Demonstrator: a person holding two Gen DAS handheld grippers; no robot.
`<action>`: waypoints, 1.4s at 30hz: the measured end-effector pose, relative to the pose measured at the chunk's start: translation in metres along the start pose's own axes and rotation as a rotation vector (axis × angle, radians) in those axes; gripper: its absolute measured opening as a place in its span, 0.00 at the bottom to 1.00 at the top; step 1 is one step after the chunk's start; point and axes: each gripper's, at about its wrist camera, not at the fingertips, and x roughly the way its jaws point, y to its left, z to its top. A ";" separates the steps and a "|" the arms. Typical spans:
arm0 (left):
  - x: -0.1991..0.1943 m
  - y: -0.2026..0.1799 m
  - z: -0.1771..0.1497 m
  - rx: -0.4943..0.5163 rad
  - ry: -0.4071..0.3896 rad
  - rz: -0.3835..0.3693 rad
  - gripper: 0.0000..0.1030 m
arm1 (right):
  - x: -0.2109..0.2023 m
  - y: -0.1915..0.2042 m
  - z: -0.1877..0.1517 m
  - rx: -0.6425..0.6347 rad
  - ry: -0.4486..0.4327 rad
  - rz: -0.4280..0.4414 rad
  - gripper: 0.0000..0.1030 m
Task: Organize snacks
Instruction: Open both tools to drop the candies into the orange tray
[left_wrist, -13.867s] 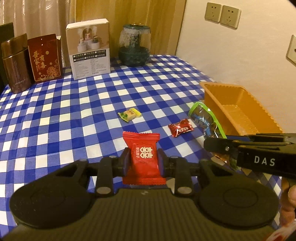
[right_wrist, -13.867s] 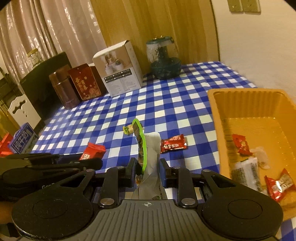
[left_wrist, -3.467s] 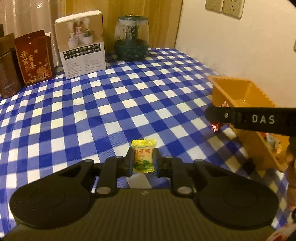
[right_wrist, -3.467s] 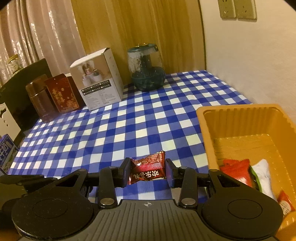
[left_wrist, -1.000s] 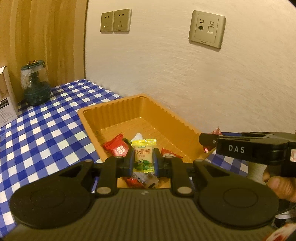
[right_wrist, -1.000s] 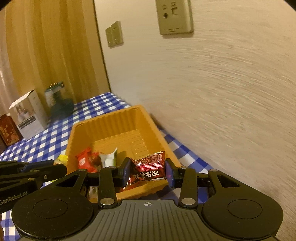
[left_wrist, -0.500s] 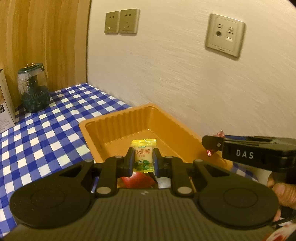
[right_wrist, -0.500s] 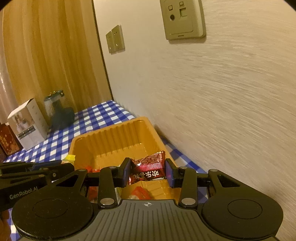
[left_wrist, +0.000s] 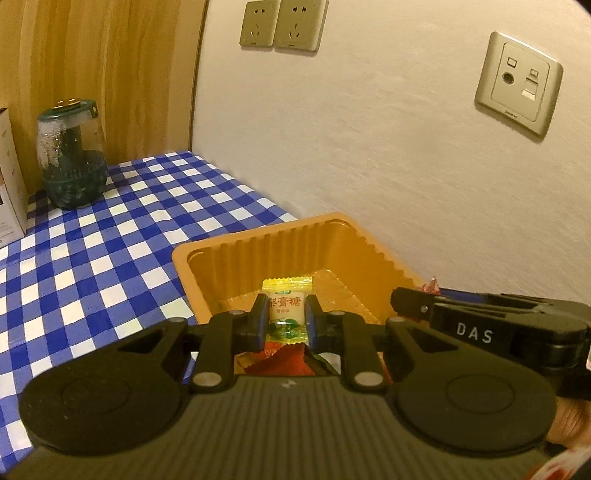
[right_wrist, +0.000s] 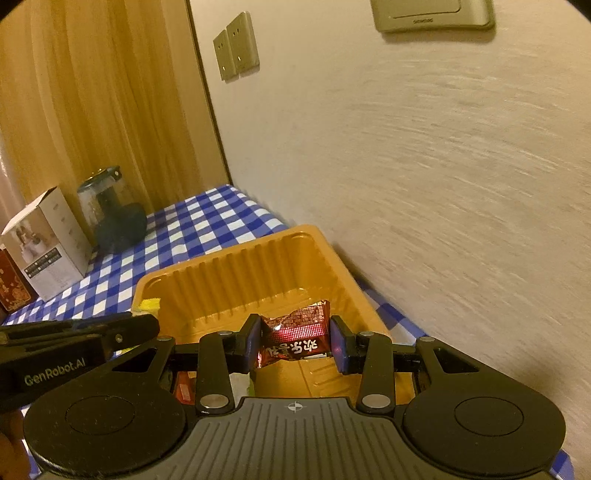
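Yellow candy (left_wrist: 286, 309): we see it pinched upright in the left gripper (left_wrist: 283, 325), held above the orange tray (left_wrist: 258, 247); its lower end is green, the print too small for us to read.
Left gripper: closed tight on the yellow candy, both pads flat against the wrapper.
Dark red snack packet (right_wrist: 295, 339): clamped crosswise in the right gripper (right_wrist: 295, 341), hanging over the tray's near half; we can't make out the shiny lettering.
Right gripper: partly closed, gripping the dark red snack packet at both ends.
Orange tray: ribbed walls, sitting on the worktop (left_wrist: 92, 240) close to the wall; we only get its far half, the near part is covered by the grippers.
Tray contents: hard to tell; a red wrapper (left_wrist: 284, 360) peeks under the left gripper, and red and white scraps show under the right one.
Worktop: blue-and-white checked cloth, cut off by the frame on the left.
Far corner: a dark green glass jar (left_wrist: 72, 155) and a white box (right_wrist: 46, 247), well apart from the tray; the box is clipped in the left view.
Hand: just a sliver at the lower right edge of the left view, behind the right gripper.
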 end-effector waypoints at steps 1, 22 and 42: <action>0.002 0.000 0.001 0.000 0.002 -0.002 0.18 | 0.003 0.001 0.001 -0.001 0.001 0.000 0.38; 0.005 0.010 0.003 -0.011 -0.028 0.039 0.34 | 0.014 -0.007 0.001 0.023 0.010 -0.014 0.39; -0.007 0.023 0.003 -0.004 -0.017 0.089 0.35 | 0.015 0.000 -0.001 0.038 0.011 0.055 0.39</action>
